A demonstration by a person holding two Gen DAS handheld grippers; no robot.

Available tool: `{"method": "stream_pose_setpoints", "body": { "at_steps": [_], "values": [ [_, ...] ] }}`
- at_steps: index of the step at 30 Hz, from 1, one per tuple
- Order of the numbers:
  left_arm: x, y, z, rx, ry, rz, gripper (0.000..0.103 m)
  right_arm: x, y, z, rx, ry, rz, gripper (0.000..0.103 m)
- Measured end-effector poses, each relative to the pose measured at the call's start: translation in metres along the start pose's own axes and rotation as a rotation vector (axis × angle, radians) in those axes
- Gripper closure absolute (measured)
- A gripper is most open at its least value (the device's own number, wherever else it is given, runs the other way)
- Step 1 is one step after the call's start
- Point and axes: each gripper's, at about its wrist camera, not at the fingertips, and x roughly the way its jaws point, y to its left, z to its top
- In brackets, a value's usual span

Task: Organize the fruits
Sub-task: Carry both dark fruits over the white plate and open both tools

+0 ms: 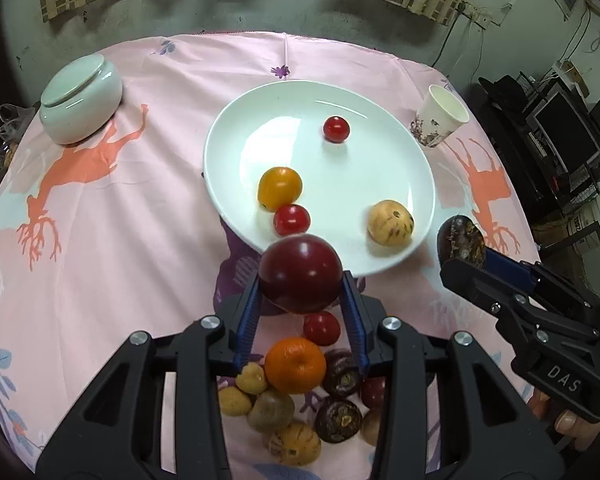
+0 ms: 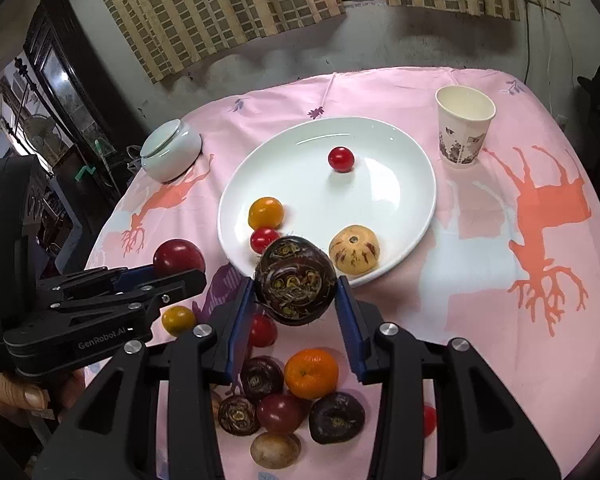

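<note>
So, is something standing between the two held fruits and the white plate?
No, nothing visible. The dark red fruit in the left hand-held gripper and the dark brown fruit in the right hand-held gripper are both at the plate's near rim.

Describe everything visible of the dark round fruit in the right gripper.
The dark round fruit is blackish-purple and glossy, with brownish, fibrous ringed scars facing the camera. It hangs lifted off the cloth, pinched at its sides between the right gripper's blue pads, just before the white plate's near rim. Nothing else touches it.

Both wrist views steeply down, close above the shared white plate (image 1: 228,128).
</note>
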Motion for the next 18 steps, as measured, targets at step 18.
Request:
{"method": "stream_pose_setpoints", "body": {
  "at_steps": [18],
  "values": [
    [0.045,0.009,0.025,-0.018,0.035,0.027,0.064,0.052,0.001,0.018,-0.005,0.039,-0.011,0.062]
  ]
}}
